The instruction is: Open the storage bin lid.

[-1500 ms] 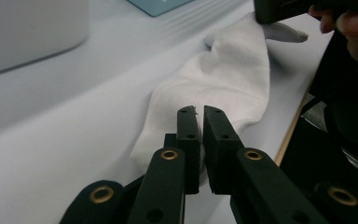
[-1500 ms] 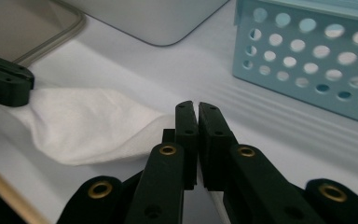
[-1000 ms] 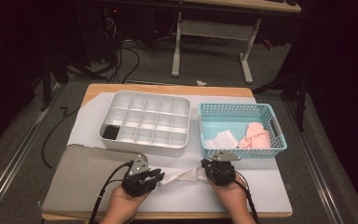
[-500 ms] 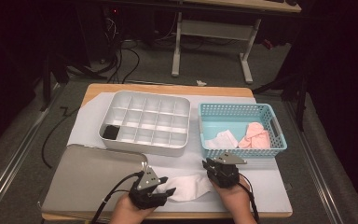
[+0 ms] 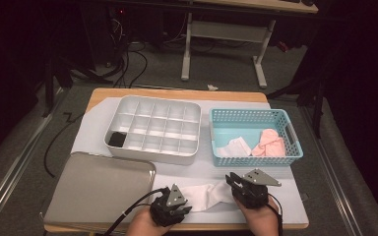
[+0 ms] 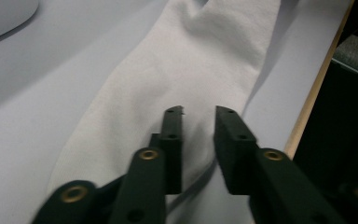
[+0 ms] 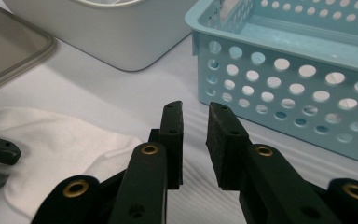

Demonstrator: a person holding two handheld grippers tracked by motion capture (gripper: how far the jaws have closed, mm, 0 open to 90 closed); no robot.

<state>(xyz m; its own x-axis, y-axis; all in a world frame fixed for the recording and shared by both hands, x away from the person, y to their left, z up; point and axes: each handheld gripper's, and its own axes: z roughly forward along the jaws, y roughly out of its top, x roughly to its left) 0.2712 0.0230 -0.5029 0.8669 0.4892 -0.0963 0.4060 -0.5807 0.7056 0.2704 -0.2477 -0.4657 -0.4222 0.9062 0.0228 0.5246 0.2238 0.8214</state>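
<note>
The white sock (image 5: 207, 195) is laid left to right along the near table (image 5: 285, 196) edge, between both claws. The left claw (image 6: 198, 122), which has just been closing, is seen slightly parted over the sock's left end, nothing gripped. The right claw (image 7: 195, 121), released and empty, is held just right of the other end.

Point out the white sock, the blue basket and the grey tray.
white sock (image 5: 205, 194), high view, middle of the sock's body.
blue basket (image 5: 259, 160), high view, near side wall.
grey tray (image 5: 98, 187), high view, bare flat middle.
</note>
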